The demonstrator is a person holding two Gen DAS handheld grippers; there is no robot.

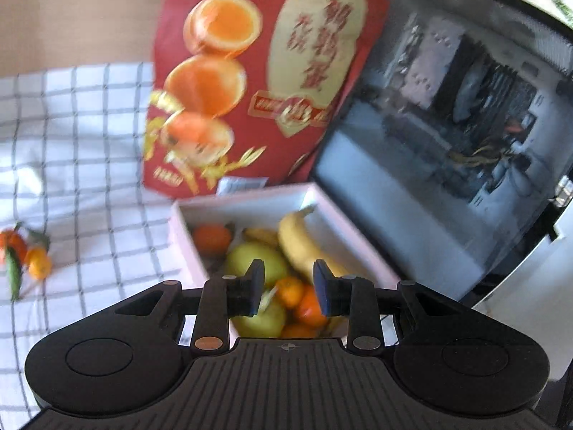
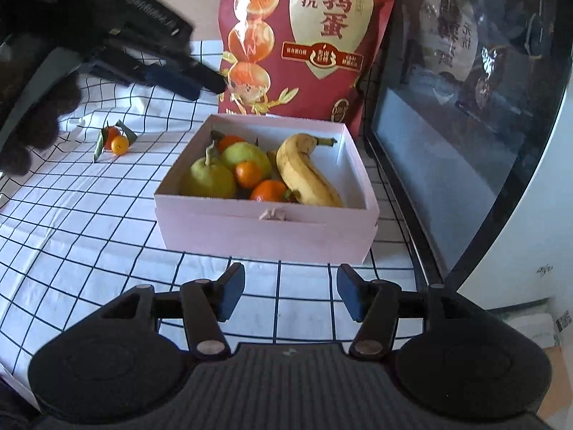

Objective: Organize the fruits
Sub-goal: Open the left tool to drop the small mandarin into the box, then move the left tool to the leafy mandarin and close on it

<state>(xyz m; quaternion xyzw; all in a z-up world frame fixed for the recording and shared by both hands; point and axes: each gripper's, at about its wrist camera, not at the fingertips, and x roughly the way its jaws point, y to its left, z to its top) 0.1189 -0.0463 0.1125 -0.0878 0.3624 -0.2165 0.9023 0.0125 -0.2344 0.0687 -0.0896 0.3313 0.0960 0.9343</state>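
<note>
The pink box (image 2: 265,225) sits on the checked cloth (image 2: 89,215) covering the desk. Inside it lie a banana (image 2: 304,172), two green pears (image 2: 207,179) and several oranges (image 2: 268,190). Two small oranges with leaves (image 2: 115,140) lie on the cloth to its left, well apart. A red bag (image 2: 308,36) stands behind the box. The left claw (image 1: 288,286) hovers over the box, narrowly parted, empty. The right claw (image 2: 290,292), on the near side, is open and empty.

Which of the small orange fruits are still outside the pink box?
The two leafy ones on the checked cloth, left of the pink box; the rest lie inside.
</note>
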